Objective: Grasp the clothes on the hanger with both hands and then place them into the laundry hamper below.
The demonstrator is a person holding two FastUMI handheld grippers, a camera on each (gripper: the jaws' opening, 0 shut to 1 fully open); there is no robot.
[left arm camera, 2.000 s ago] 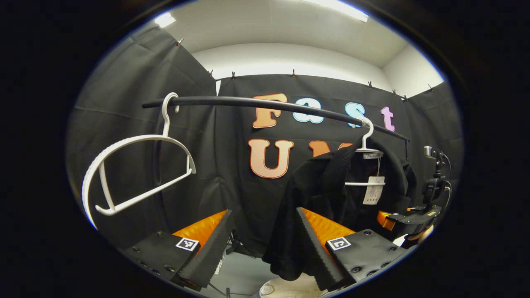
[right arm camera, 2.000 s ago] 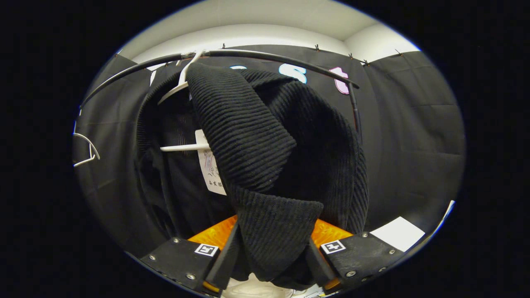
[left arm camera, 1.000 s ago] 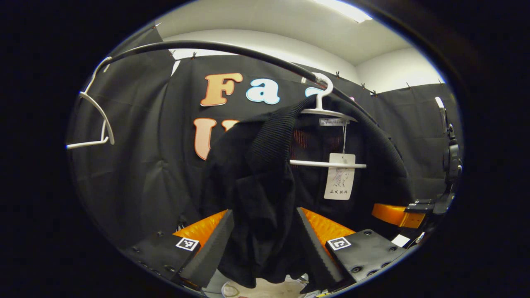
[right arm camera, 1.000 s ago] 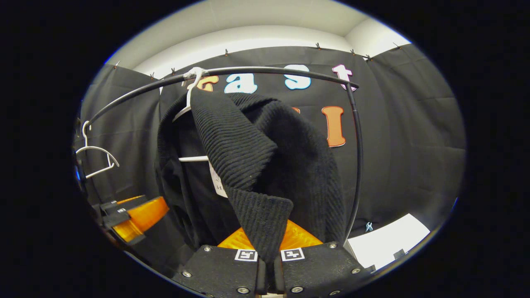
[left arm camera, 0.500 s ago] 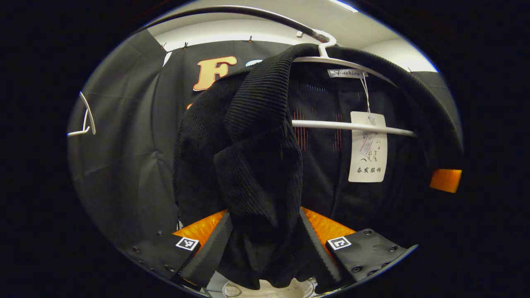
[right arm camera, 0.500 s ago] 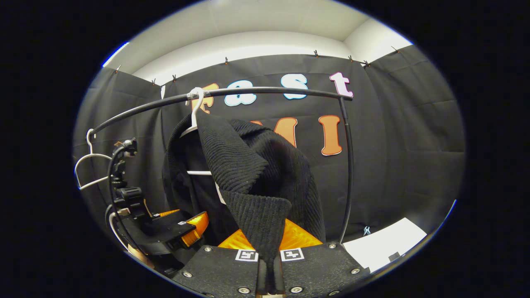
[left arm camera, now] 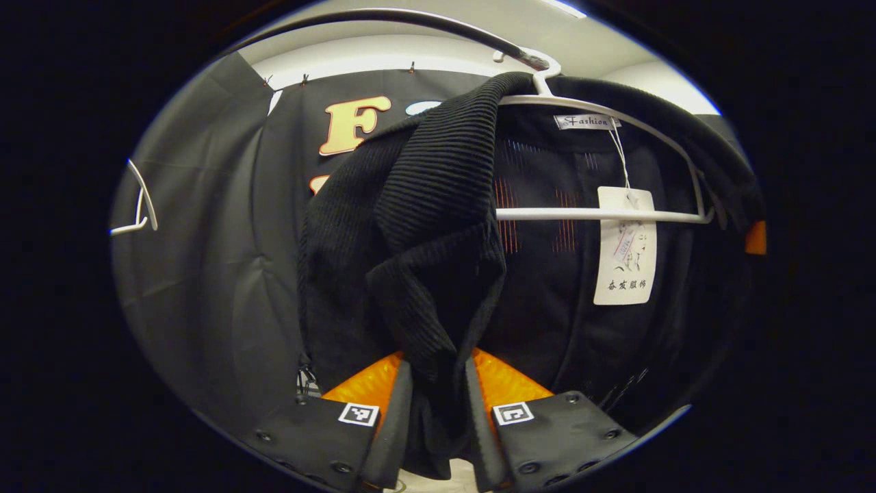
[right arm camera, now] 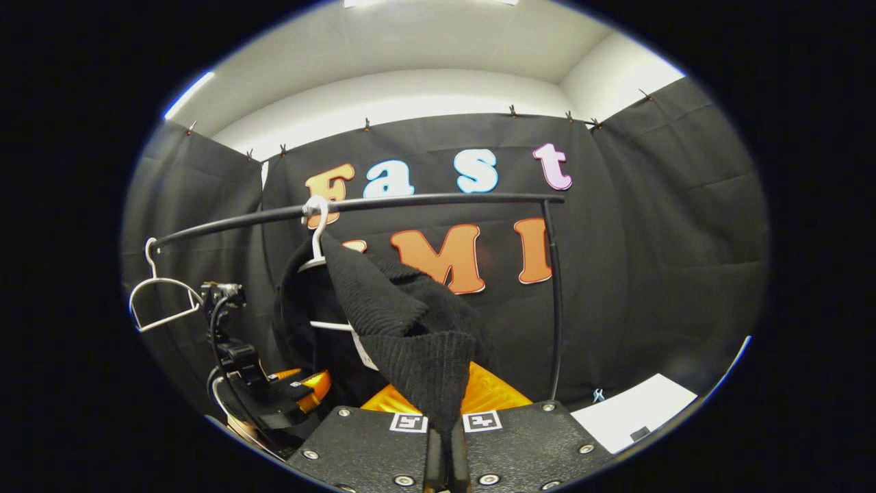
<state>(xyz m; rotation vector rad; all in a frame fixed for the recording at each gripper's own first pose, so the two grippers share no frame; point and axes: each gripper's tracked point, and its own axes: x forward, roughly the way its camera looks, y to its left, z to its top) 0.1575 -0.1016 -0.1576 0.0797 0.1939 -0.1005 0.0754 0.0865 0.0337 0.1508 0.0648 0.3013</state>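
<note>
The left gripper has its jaws nearly closed on the black knit garment; the right gripper pinches another fold, jaws closed. The garment hangs on the white hanger.

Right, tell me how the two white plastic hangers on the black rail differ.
The white plastic hanger near the rail's middle carries the black ribbed knit garment; the white plastic hanger at the rail's end hangs bare. The loaded one has a paper tag dangling before its crossbar; the bare one has none visible. Both hook over the same black rail.
</note>
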